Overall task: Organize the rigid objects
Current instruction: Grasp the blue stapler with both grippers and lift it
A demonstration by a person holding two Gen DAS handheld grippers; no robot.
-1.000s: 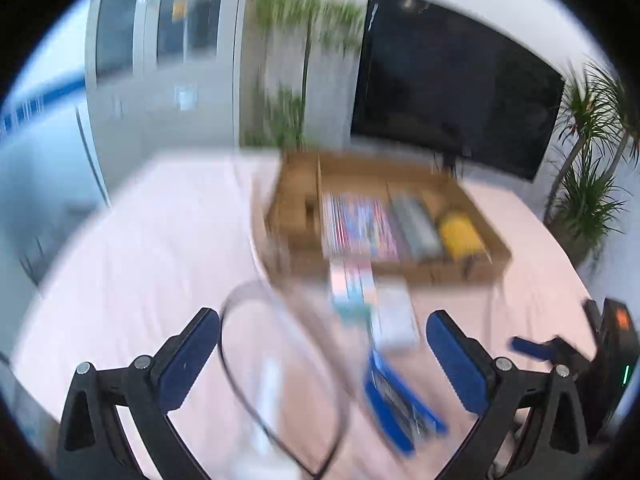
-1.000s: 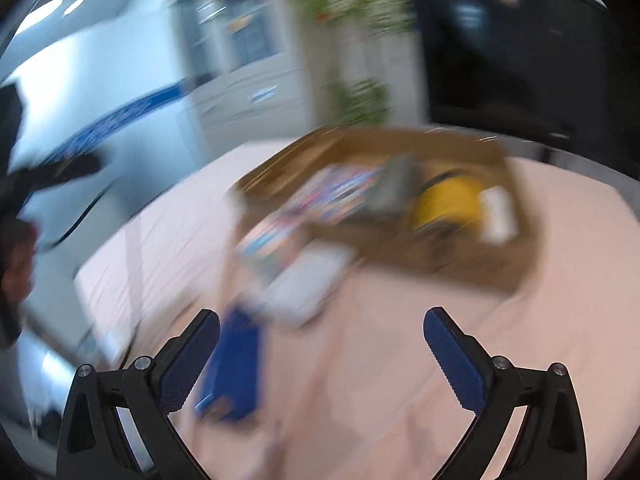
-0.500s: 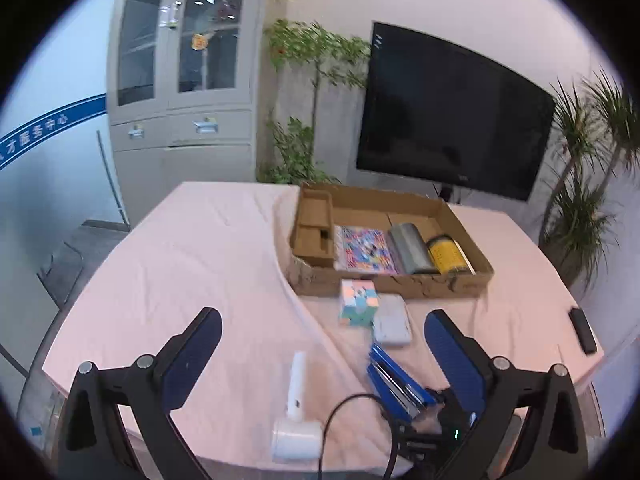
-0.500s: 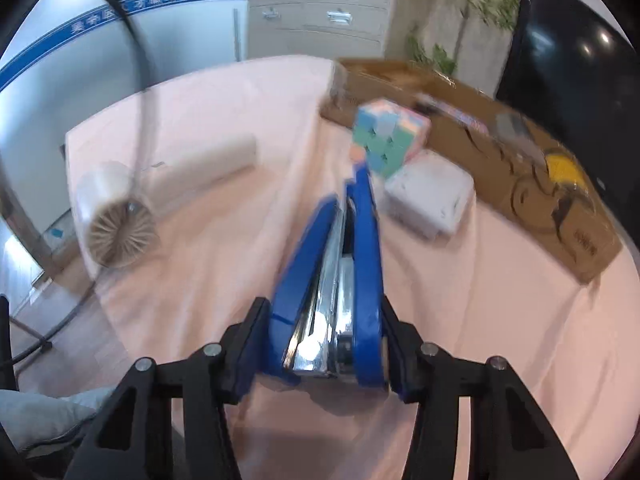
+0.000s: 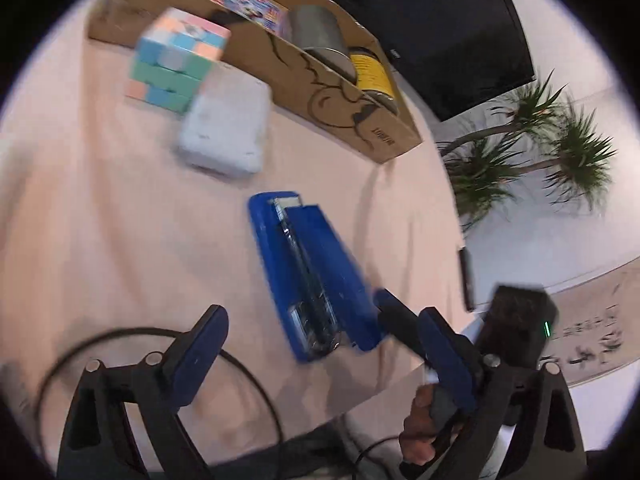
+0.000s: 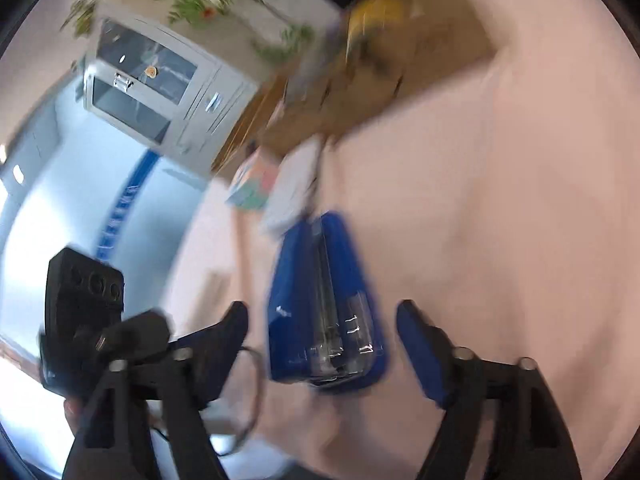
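Right wrist view shows the right gripper [image 6: 322,344] spread wide around the blue stapler [image 6: 326,304], untouching, while the left gripper [image 5: 320,356] gapes beside it.

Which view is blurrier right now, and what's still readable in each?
Right wrist view is worse: cardboard box and cube are smeared streaks, only the blue stapler between the open right claw reads clearly. Left wrist view is milder: pastel cube, white box and stapler edges soft, box print legible. Both show heavy fisheye bending and black corner vignette.
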